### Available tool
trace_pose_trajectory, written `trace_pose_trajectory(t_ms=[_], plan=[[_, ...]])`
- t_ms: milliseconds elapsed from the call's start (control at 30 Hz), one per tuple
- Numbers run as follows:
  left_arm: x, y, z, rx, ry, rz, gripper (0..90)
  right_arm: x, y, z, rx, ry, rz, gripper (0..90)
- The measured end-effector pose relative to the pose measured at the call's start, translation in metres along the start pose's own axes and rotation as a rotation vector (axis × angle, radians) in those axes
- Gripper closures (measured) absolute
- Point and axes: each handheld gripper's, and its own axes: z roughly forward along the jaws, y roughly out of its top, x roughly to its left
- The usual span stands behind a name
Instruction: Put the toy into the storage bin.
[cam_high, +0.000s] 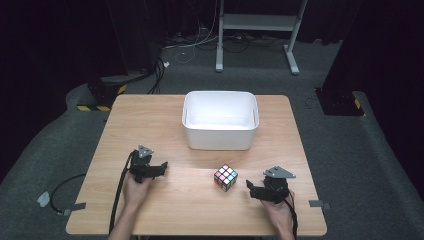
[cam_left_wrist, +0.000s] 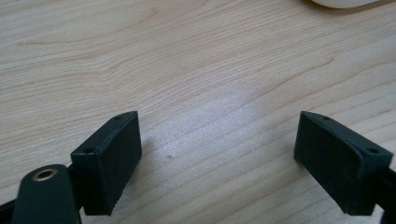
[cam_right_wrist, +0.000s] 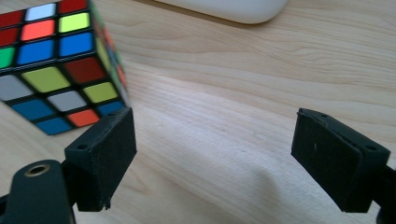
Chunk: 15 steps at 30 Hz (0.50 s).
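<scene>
Our right tool (cam_high: 256, 189) is spread wide with nothing between its jaws, and the cube (cam_high: 225, 177) sits on the table (cam_high: 150, 120) just beside it, off the left jaw's tip. If we close from here, that jaw may clip a corner and spin or shove the cube away. Our left tool (cam_high: 159, 169) rests spread and empty, well apart. The bin (cam_high: 220, 135) stands beyond.

1. A lab or studio recording space: black curtains (cam_high: 55, 40) close off the frame's upper left and right.
2. Grey carpet (cam_high: 50, 145), loose cables (cam_high: 195, 42), a metal stand (cam_high: 257, 22) at top centre.
3. One bare wooden table (cam_high: 150, 115) mid-frame.
</scene>
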Motion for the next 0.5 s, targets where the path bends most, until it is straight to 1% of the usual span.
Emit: trace_pose_trajectory(t_ms=[67,167,333,367,500], plan=[[0.0,0.0,0.0,0.0,0.0,0.0,15.1,0.0034,-0.0004,-0.0007,-0.005,0.013,-0.014,13.9],[0.0,0.0,0.0,0.0,0.0,0.0,15.1,0.0065,0.0006,-0.0002,0.008,0.02,-0.039,13.8],[0.0,0.0,0.0,0.0,0.0,0.001,15.1,0.0095,0.0005,-0.0017,-0.002,0.03,-0.049,13.4],[0.0,0.0,0.0,0.0,0.0,0.0,15.1,0.0101,0.0,-0.0022,-0.005,0.031,-0.057,13.4],[-0.0001,0.0,0.0,0.0,0.0,0.0,15.1,0.0113,-0.0001,-0.0048,-0.017,0.039,-0.052,13.4]])
